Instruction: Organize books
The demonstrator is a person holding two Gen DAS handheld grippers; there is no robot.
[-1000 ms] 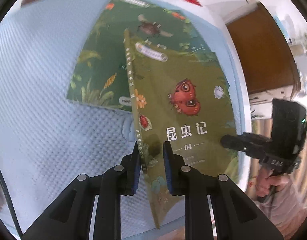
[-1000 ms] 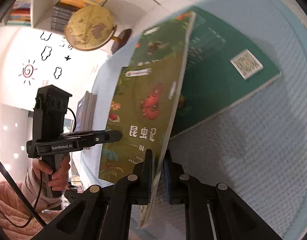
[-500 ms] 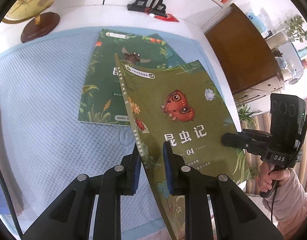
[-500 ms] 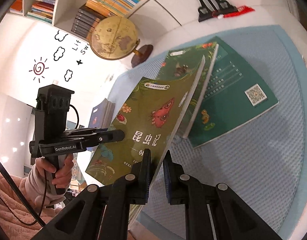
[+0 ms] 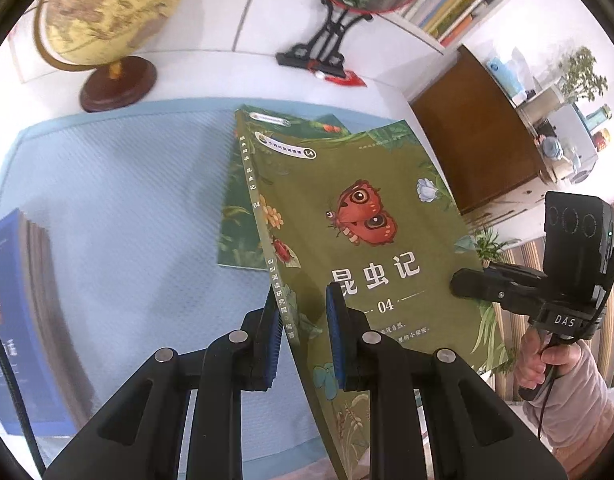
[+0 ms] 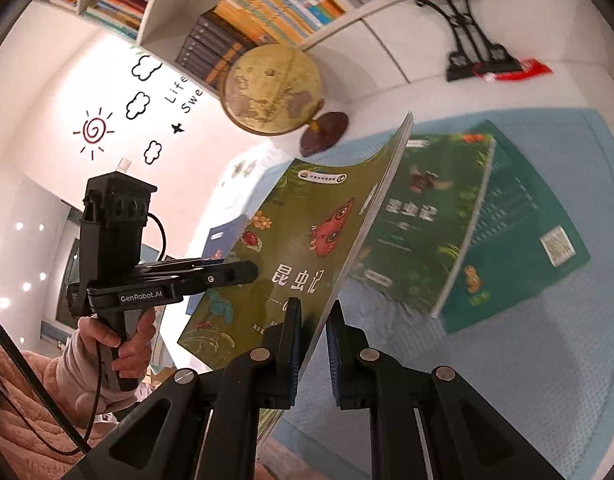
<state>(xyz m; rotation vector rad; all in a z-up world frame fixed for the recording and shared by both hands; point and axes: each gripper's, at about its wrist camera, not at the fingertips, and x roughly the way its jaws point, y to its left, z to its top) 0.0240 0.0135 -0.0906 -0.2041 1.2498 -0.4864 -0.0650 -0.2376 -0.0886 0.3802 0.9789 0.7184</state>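
**Both jaws pinching one insect book, clear of the mat**

Pinching the olive-green butterfly-cover book (image 5: 371, 240) from both sides: left gripper (image 5: 301, 336) clamped on the spine edge near the bottom, right gripper (image 6: 313, 344) clamped on the opposite, open-page edge. Held tilted between the two sets of jaws, off the blue quilted mat (image 5: 119, 216).

Early in the sort, by the look of it. Beyond and beneath the jaws, two more on the mat: a dark green beetle-cover book (image 6: 423, 236) overlapping a teal book lying back cover up (image 6: 539, 236). Off to the left gripper's left, a blue book stack (image 5: 15, 320), possibly the destination. Lifted volume not yet placed anywhere.
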